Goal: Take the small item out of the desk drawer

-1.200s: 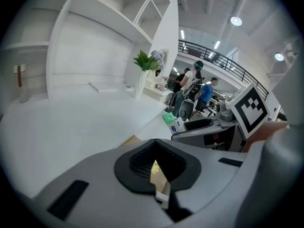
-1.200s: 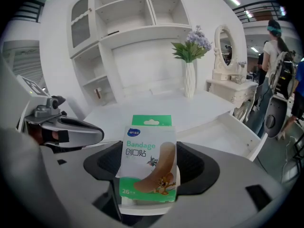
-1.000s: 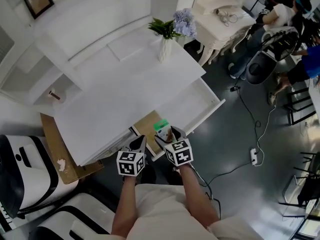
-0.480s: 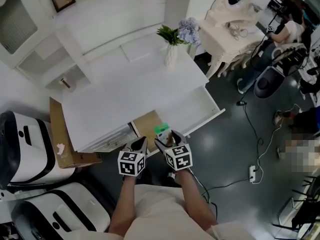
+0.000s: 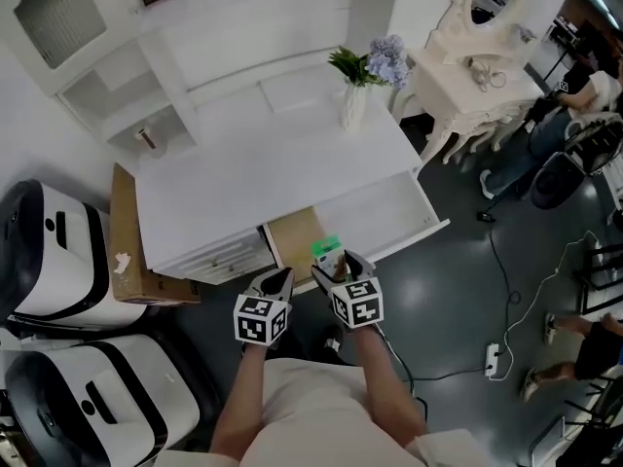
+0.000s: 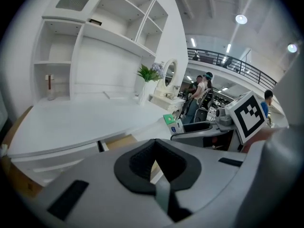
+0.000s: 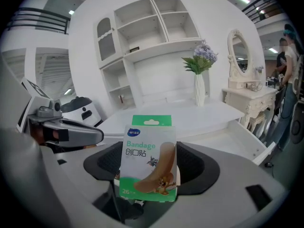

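Observation:
A small green-and-white bandage box [image 7: 149, 148] stands upright between the jaws of my right gripper [image 7: 151, 177], which is shut on it. In the head view the bandage box [image 5: 327, 252] hangs just in front of the open white desk drawer [image 5: 429, 230], above the drawer's near edge, with the right gripper [image 5: 337, 267] under it. My left gripper [image 5: 276, 281] sits just to the left, beside the right one; its jaws [image 6: 154, 164] are closed together with nothing between them. From the left gripper view the bandage box [image 6: 173, 124] shows to the right.
A white vase with flowers [image 5: 354, 97] stands at the desk's back right. A cardboard box [image 5: 125, 261] leans at the desk's left, next to white-and-black machines [image 5: 54, 251]. A white dressing table [image 5: 477, 74], floor cables with a power strip [image 5: 502, 358] and people lie to the right.
The head view has swung, so desk and drawer sit further right and higher. Both grippers keep their pose side by side, and the right one still holds the bandage box.

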Action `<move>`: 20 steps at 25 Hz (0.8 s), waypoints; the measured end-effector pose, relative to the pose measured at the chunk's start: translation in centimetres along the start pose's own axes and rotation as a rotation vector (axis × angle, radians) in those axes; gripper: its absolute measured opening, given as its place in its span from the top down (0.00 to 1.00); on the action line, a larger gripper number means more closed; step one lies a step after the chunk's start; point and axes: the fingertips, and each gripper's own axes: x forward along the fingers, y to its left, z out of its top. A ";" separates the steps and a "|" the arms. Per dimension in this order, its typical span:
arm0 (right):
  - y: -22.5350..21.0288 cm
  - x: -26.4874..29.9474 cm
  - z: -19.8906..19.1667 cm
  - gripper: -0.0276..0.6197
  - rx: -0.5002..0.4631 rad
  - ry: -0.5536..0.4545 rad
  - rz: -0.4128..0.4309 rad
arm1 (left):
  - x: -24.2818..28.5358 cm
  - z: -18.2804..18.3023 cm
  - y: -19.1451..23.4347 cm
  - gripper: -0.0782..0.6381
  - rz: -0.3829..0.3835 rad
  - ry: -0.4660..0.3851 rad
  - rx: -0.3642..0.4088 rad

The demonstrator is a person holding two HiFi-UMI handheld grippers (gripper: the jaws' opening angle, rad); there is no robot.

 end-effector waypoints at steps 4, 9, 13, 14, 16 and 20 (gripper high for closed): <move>0.2 -0.2 -0.4 0.39 0.008 -0.007 0.006 | -0.5 -1.1 0.0 0.87 0.019 0.025 0.010; 0.2 -0.5 -0.8 0.39 -0.004 -0.002 0.013 | -1.0 -1.7 -0.5 0.87 0.039 0.018 0.003; 0.3 -0.8 -0.7 0.39 -0.020 -0.001 0.017 | -1.4 -1.5 -0.2 0.87 0.065 0.010 -0.006; 0.3 -0.9 -0.7 0.39 -0.023 -0.002 0.017 | -1.4 -1.4 -0.2 0.87 0.070 0.006 -0.007; 0.3 -1.0 -0.8 0.39 -0.028 -0.002 0.020 | -1.5 -1.6 -0.3 0.87 0.076 0.000 -0.011; 0.1 -1.6 -1.1 0.39 -0.035 0.000 0.023 | -1.5 -2.2 -1.2 0.87 0.079 0.002 -0.012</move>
